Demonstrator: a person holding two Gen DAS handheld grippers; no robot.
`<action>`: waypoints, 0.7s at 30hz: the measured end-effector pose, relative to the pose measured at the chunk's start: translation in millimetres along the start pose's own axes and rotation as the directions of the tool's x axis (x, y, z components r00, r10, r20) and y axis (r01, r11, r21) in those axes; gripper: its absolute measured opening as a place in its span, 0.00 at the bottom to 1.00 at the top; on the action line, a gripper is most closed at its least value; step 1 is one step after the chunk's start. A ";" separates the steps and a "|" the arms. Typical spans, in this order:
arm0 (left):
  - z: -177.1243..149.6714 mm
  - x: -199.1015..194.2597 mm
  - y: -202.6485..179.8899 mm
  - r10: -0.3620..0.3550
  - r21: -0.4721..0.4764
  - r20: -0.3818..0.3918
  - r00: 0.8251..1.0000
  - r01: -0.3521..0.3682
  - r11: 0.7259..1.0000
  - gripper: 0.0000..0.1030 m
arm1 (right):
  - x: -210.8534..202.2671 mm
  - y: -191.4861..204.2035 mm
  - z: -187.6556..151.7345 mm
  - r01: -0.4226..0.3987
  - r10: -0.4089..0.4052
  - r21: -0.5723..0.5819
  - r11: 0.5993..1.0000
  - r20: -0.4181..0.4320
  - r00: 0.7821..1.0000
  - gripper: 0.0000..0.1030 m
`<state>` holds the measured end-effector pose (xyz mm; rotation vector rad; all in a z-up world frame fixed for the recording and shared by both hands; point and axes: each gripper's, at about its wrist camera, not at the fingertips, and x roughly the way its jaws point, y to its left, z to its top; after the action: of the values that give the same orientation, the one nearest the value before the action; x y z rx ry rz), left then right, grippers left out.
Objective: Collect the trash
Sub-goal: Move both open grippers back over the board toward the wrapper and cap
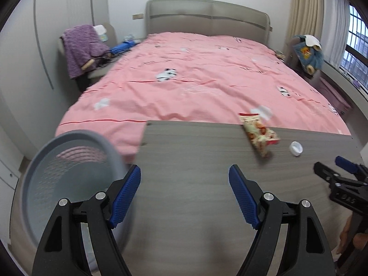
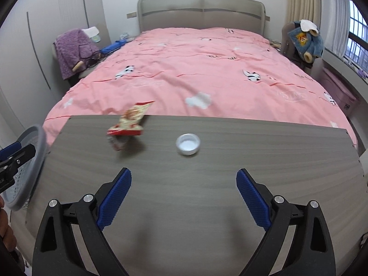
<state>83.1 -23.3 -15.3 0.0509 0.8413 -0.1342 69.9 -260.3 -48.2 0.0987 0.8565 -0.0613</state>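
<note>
1. Trash lies in two pieces on the grey tabletop (image 1: pixel 195 172), seen first from the left wrist: a crumpled snack wrapper (image 1: pixel 258 133) at the far edge, right of centre, one end poking past the edge over the pink bedspread (image 1: pixel 195 80), and a small white cap (image 1: pixel 296 148) just beside it, further toward the right edge.
2. In this view the left gripper (image 1: pixel 184 195) hangs released over the near-left part of the tabletop, jaws spread wide with nothing between them. The wrapper sits ahead and to its right, well apart from the blue pads (image 1: pixel 125 197).
3. A grey mesh bin (image 1: pixel 69 174) stands off the left edge of the tabletop, close to the left finger; that looks like the place for the trash.
4. The right gripper's tip (image 1: pixel 333 174) shows at the right edge of this view; from here I cannot tell how its jaws stand.
5. From the right wrist, the right gripper (image 2: pixel 184 197) is plainly released too, jaws wide and holding nothing, over the near-middle of the tabletop.
6. The cap (image 2: pixel 188 144) lies straight ahead between the lines of its fingers, open side up; the wrapper (image 2: pixel 131 124) is ahead and left, at the far edge.
7. I'd judge the wrapper feather-light, soft and crinkly, apt to slide: pinch it across its puffed middle. The cap looks stiff, light and smooth; grip across its rim, squarely, or it may squirt out.
</note>
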 end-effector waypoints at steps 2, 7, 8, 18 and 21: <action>6.8 8.0 -13.1 -0.019 0.008 -0.012 1.000 0.019 1.000 0.73 | 11.9 -8.9 5.3 -0.006 0.006 0.012 1.000 -0.015 1.000 0.88; 22.5 30.2 -38.7 -0.019 0.040 -0.033 0.999 0.021 0.999 0.73 | 28.2 -16.0 12.2 -0.016 0.016 0.010 1.000 -0.029 0.999 0.88; 26.1 36.3 -43.5 -0.023 0.041 -0.041 0.999 0.024 0.999 0.73 | 31.0 -16.2 13.2 -0.018 0.018 0.008 1.000 -0.032 0.999 0.88; 41.1 55.6 -65.8 0.031 0.128 -0.020 0.999 -0.028 0.991 0.73 | 55.0 -15.2 27.7 -0.032 0.031 -0.021 0.999 -0.061 0.998 0.85; 44.4 59.7 -63.3 0.008 0.112 -0.032 0.999 -0.004 0.994 0.73 | 58.7 -14.6 29.4 -0.020 0.018 -0.032 0.999 -0.067 0.998 0.82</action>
<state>146.5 -96.2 -29.8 0.1616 0.8653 -0.1750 128.9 -278.9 -74.4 0.0790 0.9228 -0.0265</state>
